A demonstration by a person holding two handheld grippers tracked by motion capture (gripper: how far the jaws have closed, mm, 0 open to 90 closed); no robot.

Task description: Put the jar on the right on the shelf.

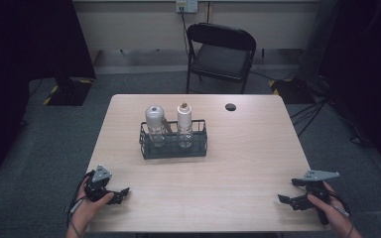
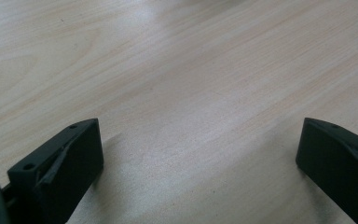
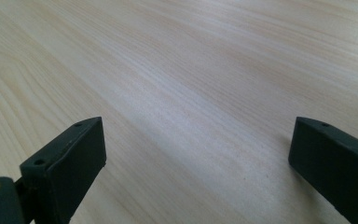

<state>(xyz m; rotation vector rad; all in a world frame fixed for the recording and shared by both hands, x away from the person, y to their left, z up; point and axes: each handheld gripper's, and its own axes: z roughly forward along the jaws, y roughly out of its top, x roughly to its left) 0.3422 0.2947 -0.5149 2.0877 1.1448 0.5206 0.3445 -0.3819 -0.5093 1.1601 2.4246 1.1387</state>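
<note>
A black wire basket [image 1: 174,150] stands on the far half of the light wooden table [image 1: 238,153]. Two clear bottles stand upright in it: one with a rounded pale cap [image 1: 154,124] on the left, one with a cork stopper [image 1: 184,121] on the right. My left gripper [image 1: 119,194] rests low at the table's near left corner, open, with bare wood between its jaws [image 2: 200,128]. At the near right edge my right gripper [image 1: 290,191] is also open over bare tabletop [image 3: 198,123]. Both grippers are well short of the basket.
A small black round spot [image 1: 230,106] lies on the table at the far right of the basket. A black folding chair [image 1: 221,53] stands behind the table. Dark stands and cables are on the floor at both sides.
</note>
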